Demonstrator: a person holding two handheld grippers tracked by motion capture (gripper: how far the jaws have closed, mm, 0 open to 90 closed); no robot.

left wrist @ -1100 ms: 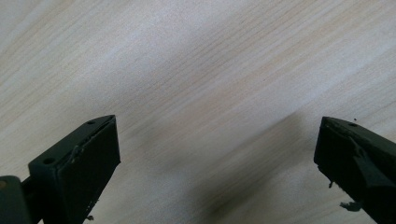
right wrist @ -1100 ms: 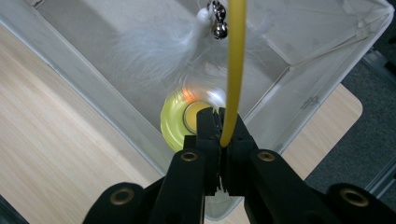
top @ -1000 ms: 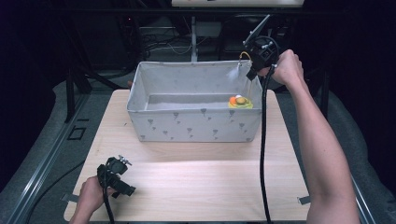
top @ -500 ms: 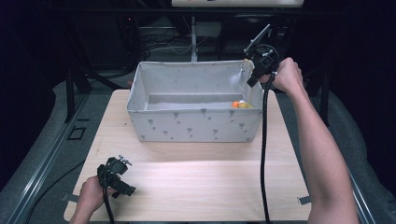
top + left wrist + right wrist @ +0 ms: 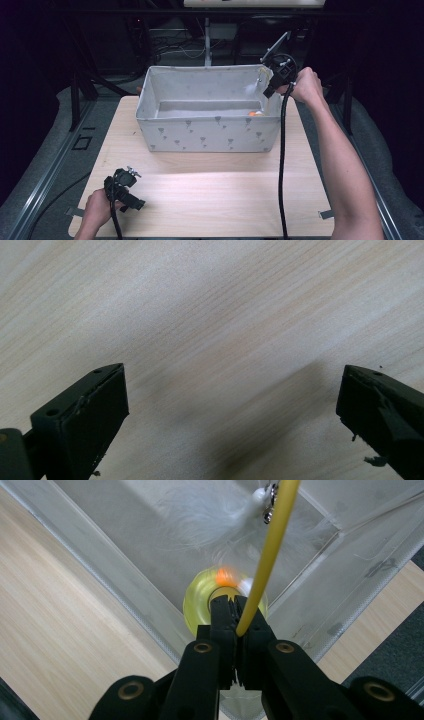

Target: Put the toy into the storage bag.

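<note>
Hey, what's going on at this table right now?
A person works two handheld grippers. The right gripper is shut on a yellow cord with a white feather at its far end, held above the grey fabric bin. A yellow disc toy lies in the bin's corner below. The left gripper sits open over the wooden table.

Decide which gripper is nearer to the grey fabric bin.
Right. The right gripper hangs over the grey fabric bin at its far right corner; the left gripper rests on the table, well short of its front wall.
</note>
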